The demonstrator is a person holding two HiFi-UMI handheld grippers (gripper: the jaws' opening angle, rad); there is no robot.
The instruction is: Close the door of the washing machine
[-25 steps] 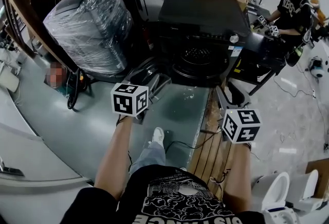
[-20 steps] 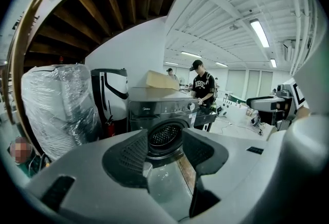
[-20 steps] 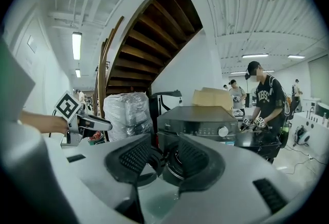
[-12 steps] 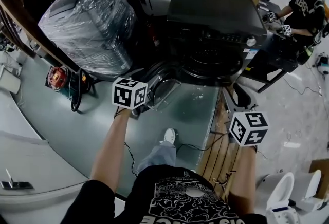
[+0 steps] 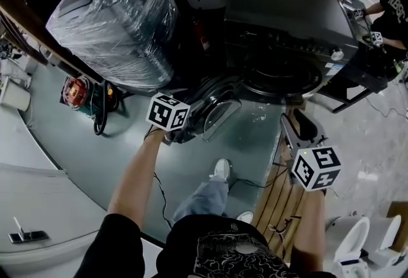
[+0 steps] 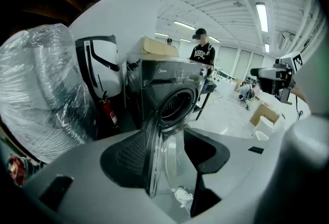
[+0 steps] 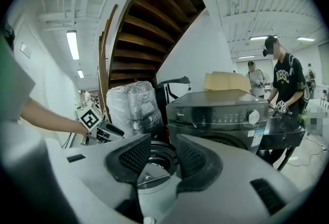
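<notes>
The black washing machine [image 5: 287, 21] stands ahead with its round door [image 5: 220, 108] swung out to the left and its drum opening [image 6: 177, 107] uncovered. My left gripper [image 5: 185, 133] is at the door's outer edge. In the left gripper view the door [image 6: 154, 161] shows edge-on between the parted jaws of that gripper [image 6: 167, 138], close to the left pad; I cannot see a pad pressing on it. My right gripper [image 5: 296, 133] hangs lower right of the machine, open and empty. In the right gripper view the door [image 7: 154, 166] lies well beyond my right gripper [image 7: 163, 153].
A large plastic-wrapped bundle [image 5: 118, 21] stands left of the machine, with a red reel [image 5: 76, 88] and cables on the floor beside it. A fire extinguisher [image 6: 109, 112] is between bundle and machine. Wooden slats [image 5: 280, 200] lie under my right arm. A person [image 5: 395, 9] stands at the right.
Both grippers have moved forward and down toward the machine. The left one has come up to the open door's edge, and the machine now looks closer.
</notes>
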